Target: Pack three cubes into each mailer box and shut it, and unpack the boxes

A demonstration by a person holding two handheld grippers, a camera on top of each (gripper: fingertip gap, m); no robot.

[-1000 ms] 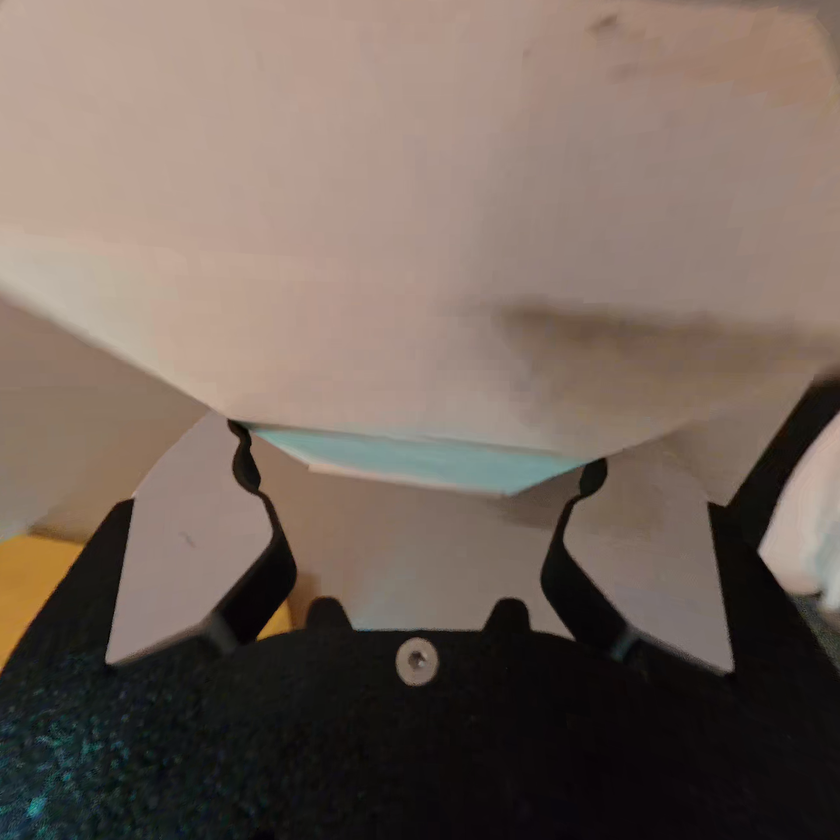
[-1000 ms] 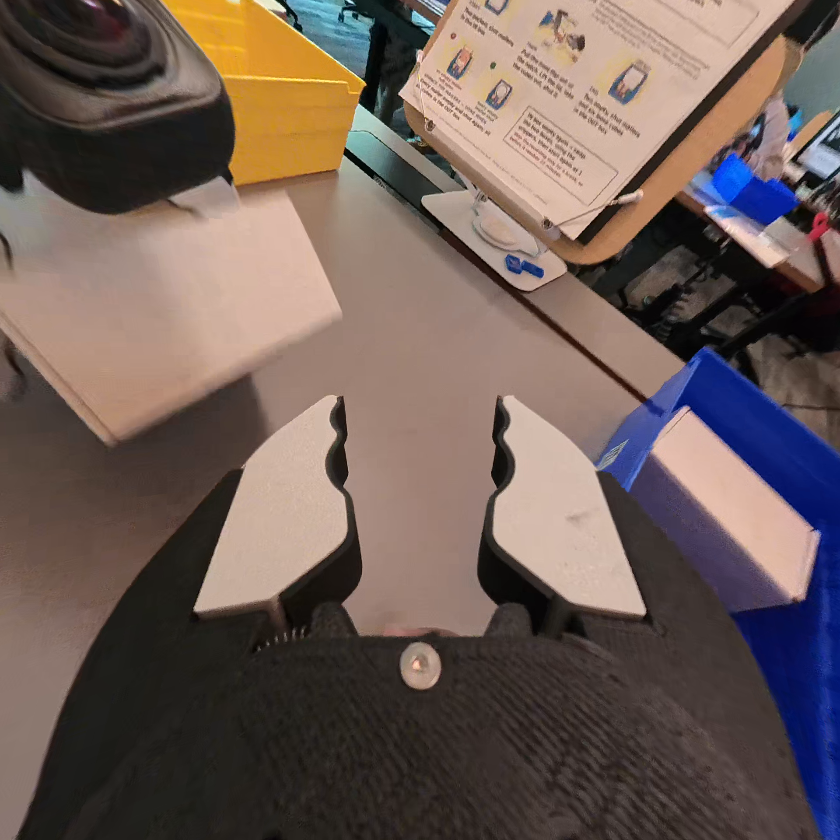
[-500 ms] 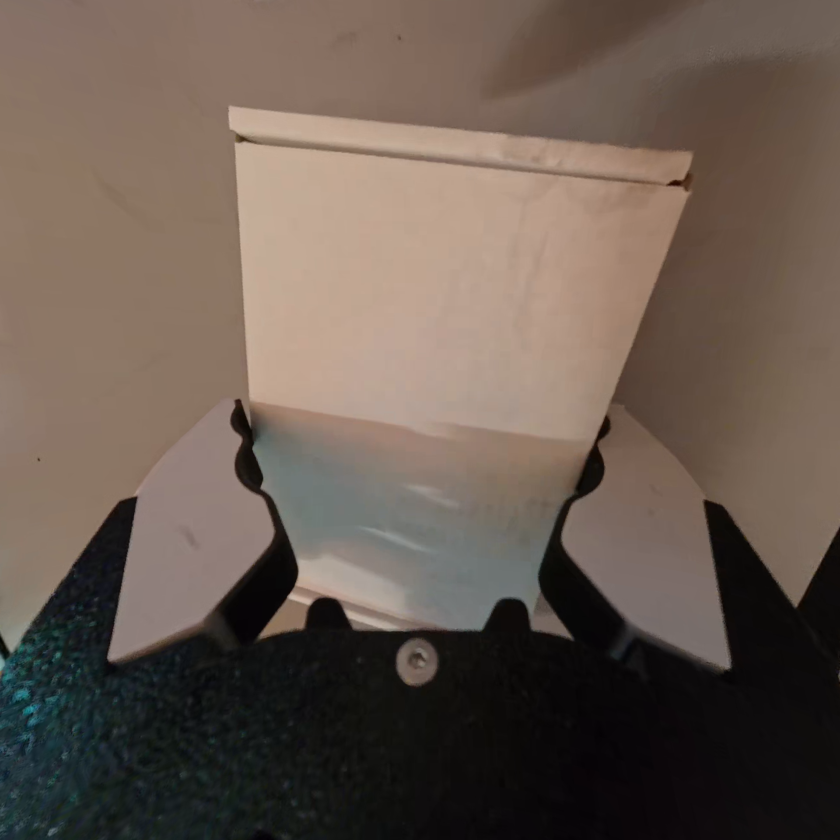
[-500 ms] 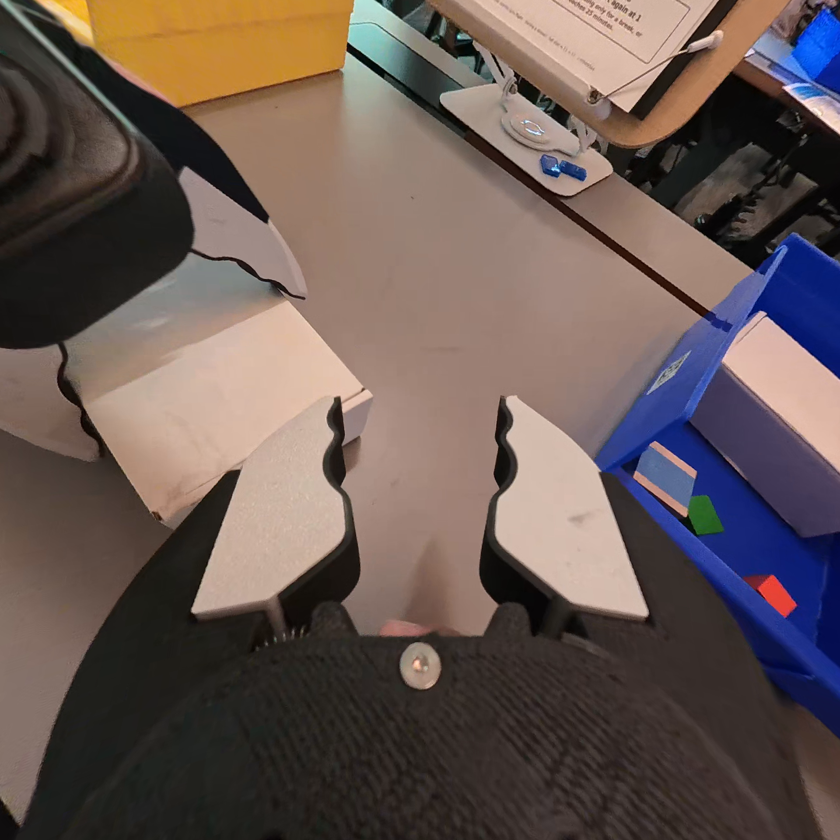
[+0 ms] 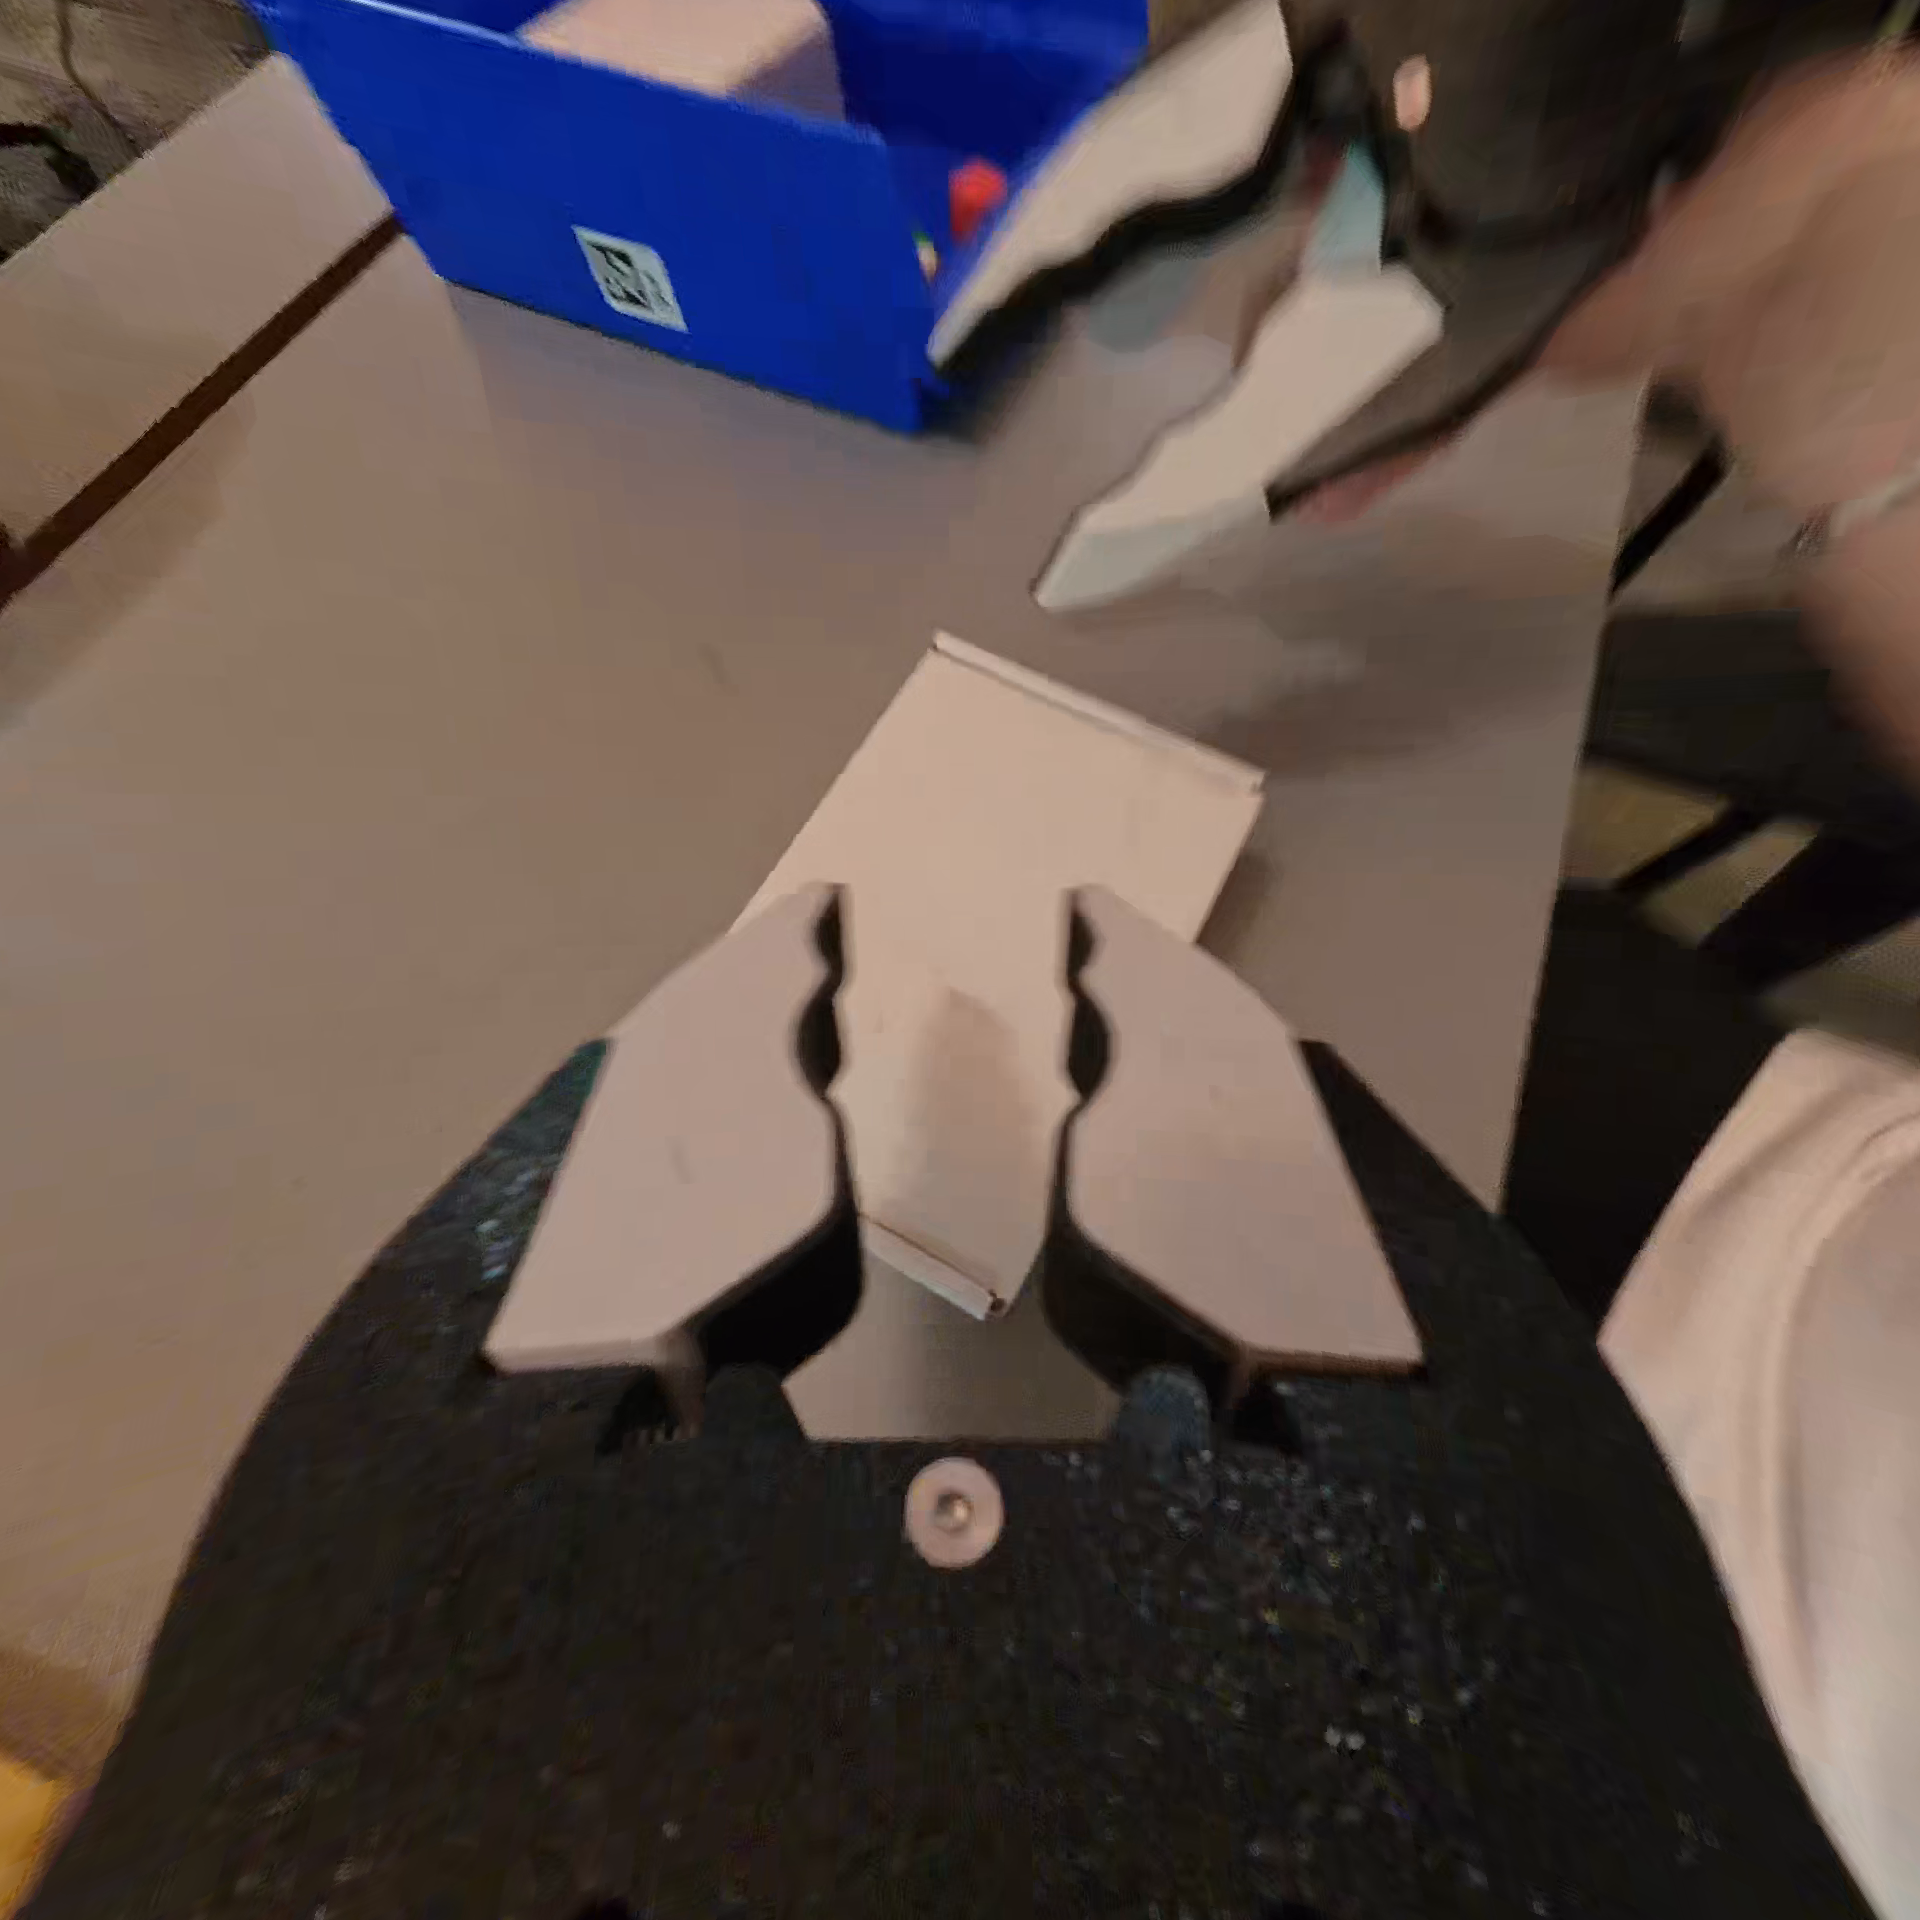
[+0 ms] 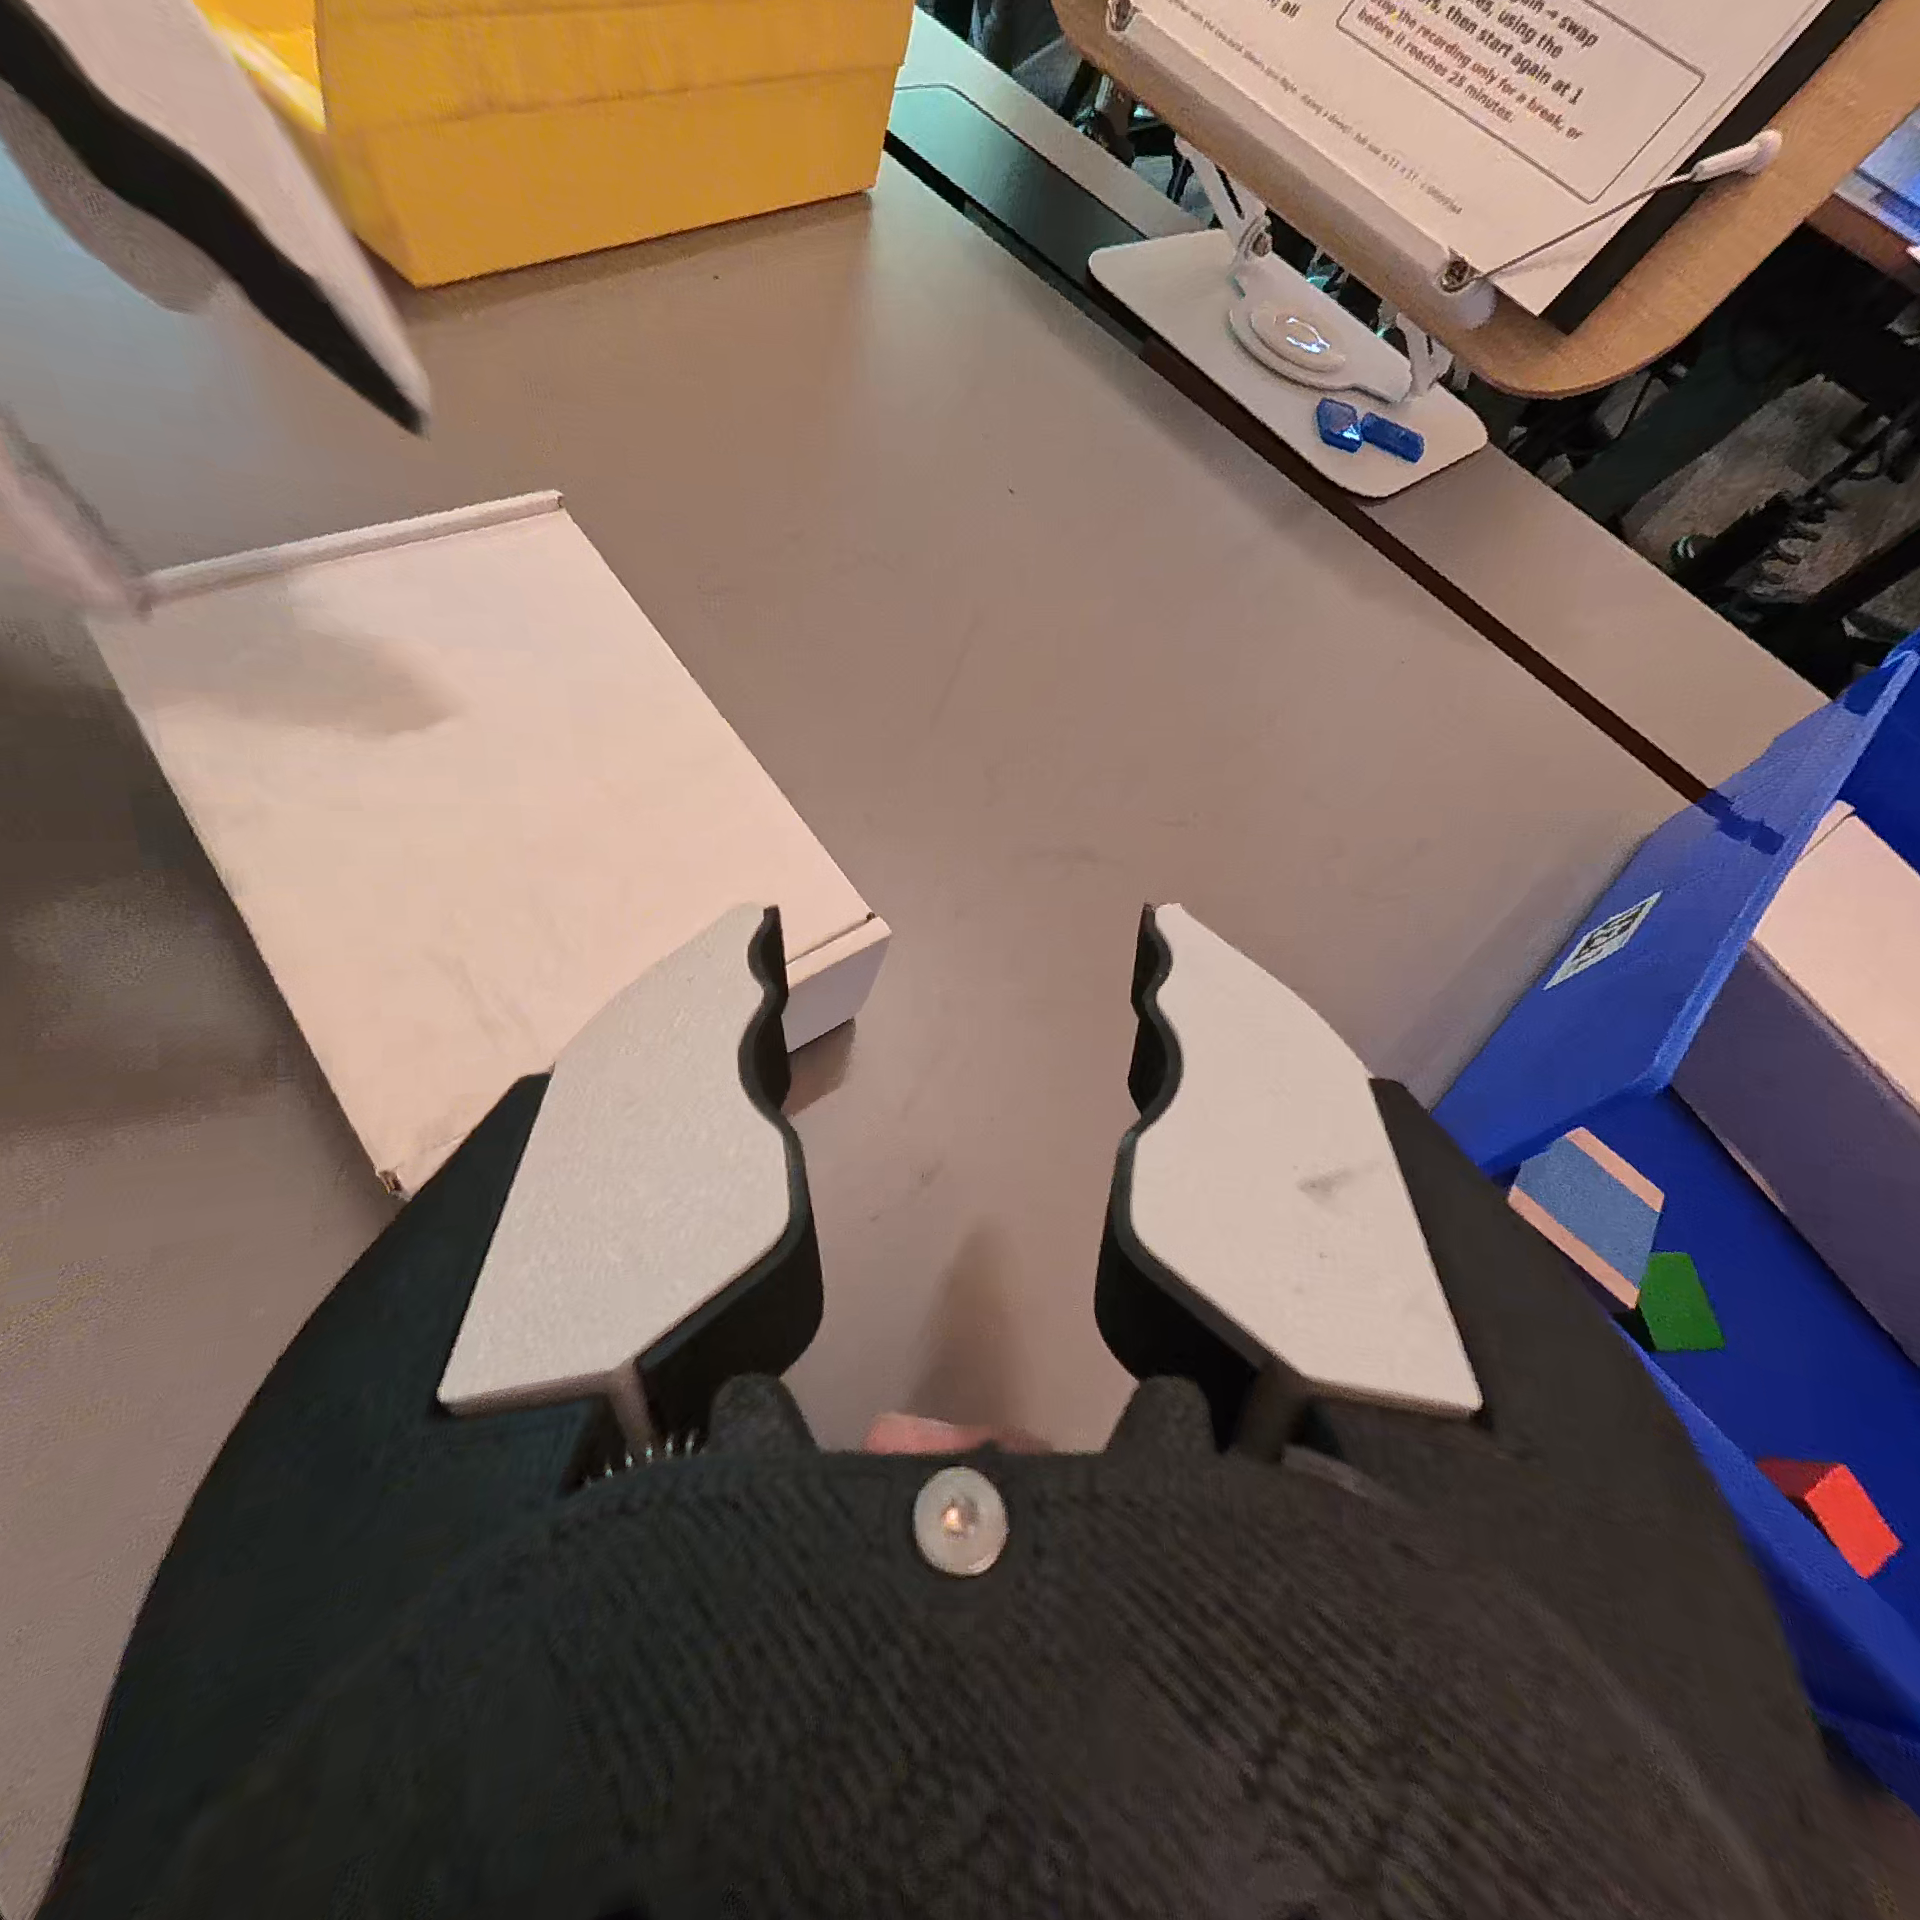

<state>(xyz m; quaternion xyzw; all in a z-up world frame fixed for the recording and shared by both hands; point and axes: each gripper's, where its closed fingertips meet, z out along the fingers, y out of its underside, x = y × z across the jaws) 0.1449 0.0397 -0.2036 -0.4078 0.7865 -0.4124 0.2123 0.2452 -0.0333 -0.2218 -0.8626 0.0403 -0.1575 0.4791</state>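
The white mailer box (image 6: 488,831) now lies flat and shut on the grey counter (image 6: 1039,623); half a second ago the left claw (image 5: 951,1039) was clamped across its width, carrying it down. That claw has since let go and pulled back above the near corner of the box, its jaws partly apart with nothing between them. The right claw (image 6: 956,1029) hovers just beside the box's other corner, jaws apart and empty, much as it was a moment ago.

To the right stands the blue bin (image 6: 1714,935), holding a second white box (image 6: 1829,1039) and loose cubes: a green one (image 6: 1678,1314), a red one (image 6: 1844,1517) and a light blue block (image 6: 1590,1221). A yellow bin (image 6: 613,135) sits at the far side of the counter.

Judging by this, the box has been delivered to the work spot, and the next step is likely lifting its lid so it can be filled or emptied; whether it holds cubes cannot be told.
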